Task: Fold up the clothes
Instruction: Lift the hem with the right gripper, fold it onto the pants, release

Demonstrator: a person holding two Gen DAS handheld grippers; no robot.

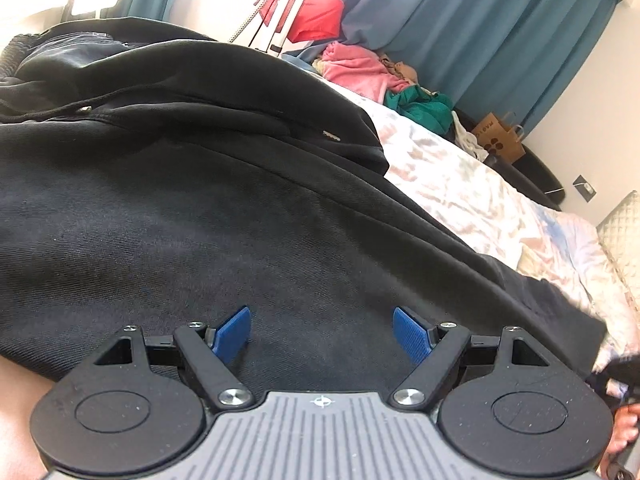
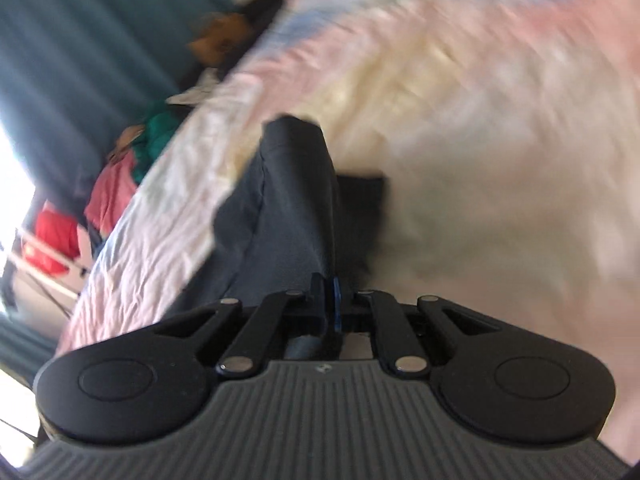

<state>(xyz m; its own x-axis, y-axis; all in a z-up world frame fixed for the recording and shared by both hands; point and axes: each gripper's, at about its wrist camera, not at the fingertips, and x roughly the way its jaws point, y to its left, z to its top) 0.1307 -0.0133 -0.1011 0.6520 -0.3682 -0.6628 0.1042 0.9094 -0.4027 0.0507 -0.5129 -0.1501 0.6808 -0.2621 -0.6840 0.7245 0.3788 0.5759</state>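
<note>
A black hoodie (image 1: 180, 200) lies spread over the bed, its hood and drawstring toward the upper left of the left wrist view. My left gripper (image 1: 322, 332) hovers just above the hoodie's body with its blue pads wide apart and nothing between them. In the blurred right wrist view, my right gripper (image 2: 330, 300) has its jaws pressed together on a strip of the hoodie's dark fabric (image 2: 288, 200), which runs away from the fingers like a sleeve, lifted off the bedsheet (image 2: 460, 140).
The bed carries a pale patterned sheet (image 1: 460, 184). Pink and green clothes (image 1: 360, 68) are piled at its far side. Teal curtains (image 1: 500, 40) hang behind, with a brown paper bag (image 1: 500, 136) on the floor and a red item (image 1: 316, 16) on a rack.
</note>
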